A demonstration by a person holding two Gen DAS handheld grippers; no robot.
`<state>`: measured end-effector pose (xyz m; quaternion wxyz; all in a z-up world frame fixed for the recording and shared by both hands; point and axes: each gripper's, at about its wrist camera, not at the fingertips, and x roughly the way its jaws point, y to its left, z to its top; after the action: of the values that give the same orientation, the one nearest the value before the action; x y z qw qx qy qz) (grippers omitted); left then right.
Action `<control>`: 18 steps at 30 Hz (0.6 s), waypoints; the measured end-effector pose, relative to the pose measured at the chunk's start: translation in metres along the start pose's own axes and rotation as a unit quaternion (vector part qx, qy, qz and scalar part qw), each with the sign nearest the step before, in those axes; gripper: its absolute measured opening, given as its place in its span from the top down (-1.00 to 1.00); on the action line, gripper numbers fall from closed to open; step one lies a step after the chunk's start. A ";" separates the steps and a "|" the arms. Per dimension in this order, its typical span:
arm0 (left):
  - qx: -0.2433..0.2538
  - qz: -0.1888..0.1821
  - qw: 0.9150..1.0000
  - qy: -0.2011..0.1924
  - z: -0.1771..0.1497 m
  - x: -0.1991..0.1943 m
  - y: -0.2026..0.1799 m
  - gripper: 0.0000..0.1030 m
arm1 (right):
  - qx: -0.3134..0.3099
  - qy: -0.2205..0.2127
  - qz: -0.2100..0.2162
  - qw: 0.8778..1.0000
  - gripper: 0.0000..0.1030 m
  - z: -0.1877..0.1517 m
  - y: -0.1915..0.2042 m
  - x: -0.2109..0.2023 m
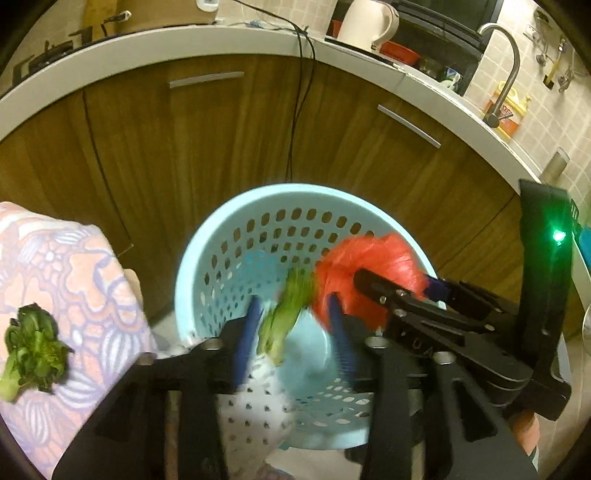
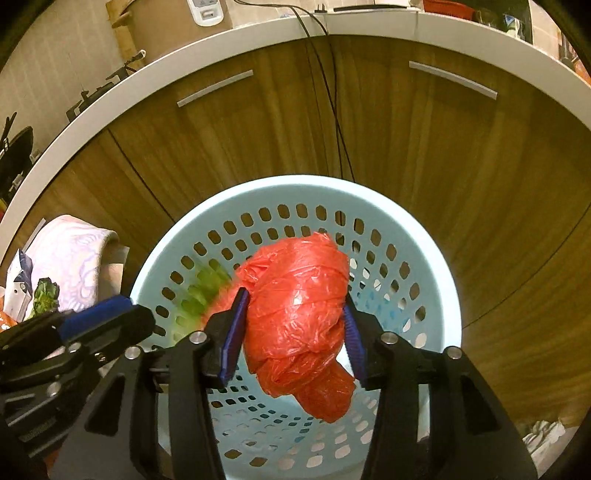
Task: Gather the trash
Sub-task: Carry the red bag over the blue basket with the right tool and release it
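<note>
A light blue perforated basket (image 1: 229, 229) stands on the floor in front of wooden cabinets; it also shows in the right wrist view (image 2: 424, 236). My left gripper (image 1: 291, 325) is open above it, and a blurred green vegetable scrap (image 1: 286, 314) hangs between its blue fingers without touching them. My right gripper (image 2: 293, 332) is shut on a crumpled red plastic bag (image 2: 299, 310) over the basket's mouth. The bag (image 1: 369, 258) and the right gripper (image 1: 391, 291) also show in the left wrist view. The scrap is a green blur (image 2: 201, 295) left of the bag.
A patterned pink cloth (image 1: 70, 280) at the left carries another green vegetable piece (image 1: 33, 343). Wooden cabinet doors (image 1: 229, 140) under a white countertop (image 1: 147, 51) stand behind the basket. A black cable (image 1: 295, 122) hangs down the cabinets. A kettle (image 1: 369, 22) and a tap (image 1: 506, 66) are on the counter.
</note>
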<state>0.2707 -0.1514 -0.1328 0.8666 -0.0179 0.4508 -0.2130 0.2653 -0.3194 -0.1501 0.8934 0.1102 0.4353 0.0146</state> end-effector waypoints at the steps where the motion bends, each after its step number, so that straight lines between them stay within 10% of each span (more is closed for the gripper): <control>1: -0.002 0.002 1.000 -0.008 0.000 -0.004 0.000 -0.12 | 0.002 0.000 -0.001 1.000 0.01 0.000 -0.001 -0.001; 18: -0.018 0.017 0.997 -0.073 -0.012 -0.075 0.006 -0.10 | -0.006 -0.039 0.018 0.999 0.00 -0.005 0.022 -0.053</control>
<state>0.2261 -0.1153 -0.0833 0.9001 -0.0414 0.3908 -0.1881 0.2297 -0.3032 -0.1071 0.9098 0.1128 0.3983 0.0289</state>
